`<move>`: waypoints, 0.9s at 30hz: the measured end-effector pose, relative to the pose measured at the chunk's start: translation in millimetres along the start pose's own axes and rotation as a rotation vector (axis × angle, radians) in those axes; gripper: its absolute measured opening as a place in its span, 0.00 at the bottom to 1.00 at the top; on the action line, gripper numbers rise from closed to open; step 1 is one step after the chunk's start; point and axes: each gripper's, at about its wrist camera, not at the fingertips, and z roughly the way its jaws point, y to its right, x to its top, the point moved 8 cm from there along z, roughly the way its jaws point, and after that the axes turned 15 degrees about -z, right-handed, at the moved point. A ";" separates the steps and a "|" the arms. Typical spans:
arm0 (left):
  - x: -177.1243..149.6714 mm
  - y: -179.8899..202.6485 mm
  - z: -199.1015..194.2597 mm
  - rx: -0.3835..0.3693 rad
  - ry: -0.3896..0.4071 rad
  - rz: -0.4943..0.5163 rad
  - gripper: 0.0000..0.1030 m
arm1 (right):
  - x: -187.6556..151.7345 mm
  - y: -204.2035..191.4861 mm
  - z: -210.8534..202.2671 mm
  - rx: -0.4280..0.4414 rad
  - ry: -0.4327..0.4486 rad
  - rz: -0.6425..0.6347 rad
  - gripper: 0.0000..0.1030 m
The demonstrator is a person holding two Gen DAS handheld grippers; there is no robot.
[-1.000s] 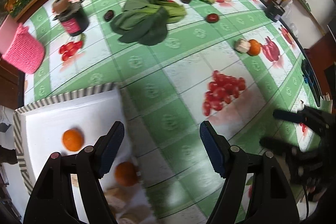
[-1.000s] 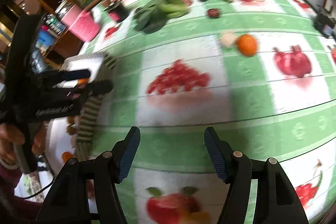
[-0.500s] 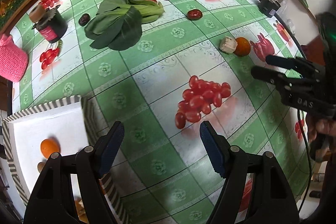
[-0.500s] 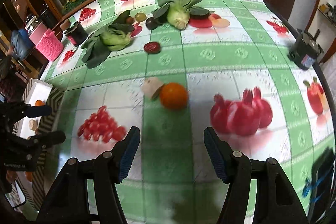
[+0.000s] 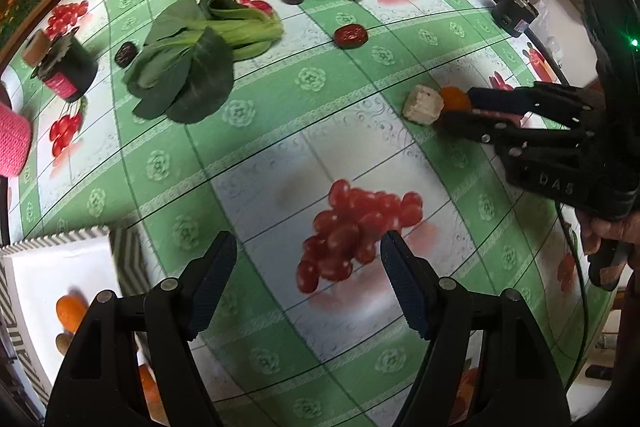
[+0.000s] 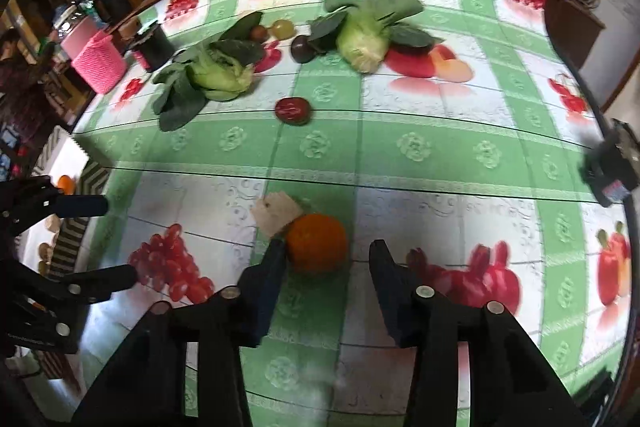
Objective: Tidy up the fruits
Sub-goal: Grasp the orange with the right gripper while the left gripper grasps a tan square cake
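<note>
Orange fruit [image 6: 317,242] sits between your right gripper's [image 6: 326,259] spread fingers, ungrasped, touching a beige cube [image 6: 277,213]; your left gripper [image 5: 308,259] hangs released over the bench [image 5: 256,155].

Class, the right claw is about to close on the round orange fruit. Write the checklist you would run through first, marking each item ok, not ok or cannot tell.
1. Right claw open wide enough for the round orange fruit: ok, jaws apart.
2. Fruit between the fingers: not ok, it sits at the left fingertip, off-centre, only partly inside the gap.
3. Beige cube-shaped block clear of the grasp: not ok, it touches the fruit and lies just ahead of the left finger.
4. Left claw out of the way: ok, open and empty over the printed red grapes.
5. White tray with striped rim has room: ok, bare white area shows.
6. Claw low enough to grip: cannot tell.
</note>
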 end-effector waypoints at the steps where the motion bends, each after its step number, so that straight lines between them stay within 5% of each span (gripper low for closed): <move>1: 1.3 2.9 0.4 -0.003 0.000 0.002 0.72 | 1.6 -1.3 0.5 0.005 0.003 -0.006 0.37; 3: 3.5 8.9 1.3 -0.007 0.001 0.006 0.72 | 2.9 -5.4 1.3 0.017 0.001 -0.021 0.32; 27: 47.3 83.6 33.4 -0.029 0.044 0.076 0.72 | -52.7 18.1 -32.3 0.041 0.046 0.185 0.31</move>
